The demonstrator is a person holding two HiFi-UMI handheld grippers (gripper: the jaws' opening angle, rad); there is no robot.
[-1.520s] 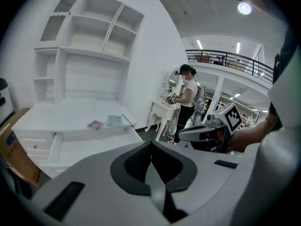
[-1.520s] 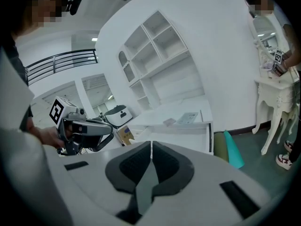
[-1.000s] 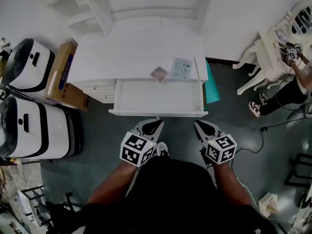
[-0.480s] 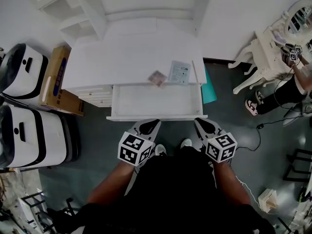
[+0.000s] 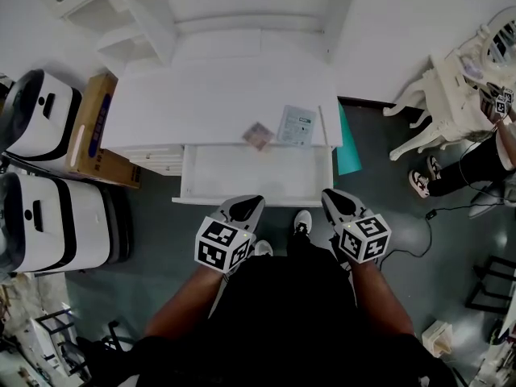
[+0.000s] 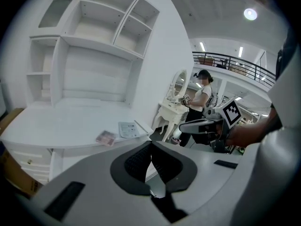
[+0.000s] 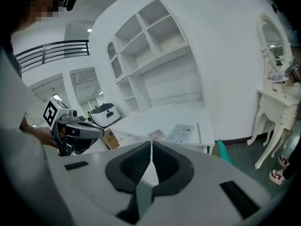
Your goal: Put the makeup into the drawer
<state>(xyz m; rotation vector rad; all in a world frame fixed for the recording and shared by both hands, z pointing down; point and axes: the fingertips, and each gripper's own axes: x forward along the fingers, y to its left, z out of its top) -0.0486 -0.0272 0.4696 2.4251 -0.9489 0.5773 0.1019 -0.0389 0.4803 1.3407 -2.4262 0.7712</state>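
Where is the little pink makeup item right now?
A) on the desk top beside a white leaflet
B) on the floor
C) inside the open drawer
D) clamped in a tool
A: the makeup lies on the desk top next to the leaflet, just behind the open drawer.

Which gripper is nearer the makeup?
Left. The left gripper is almost straight below the makeup in the head view, across the open drawer; the right gripper is farther off, to the lower right.

White desk [image 5: 210, 95] with makeup [image 5: 258, 135] and leaflet [image 5: 297, 125]
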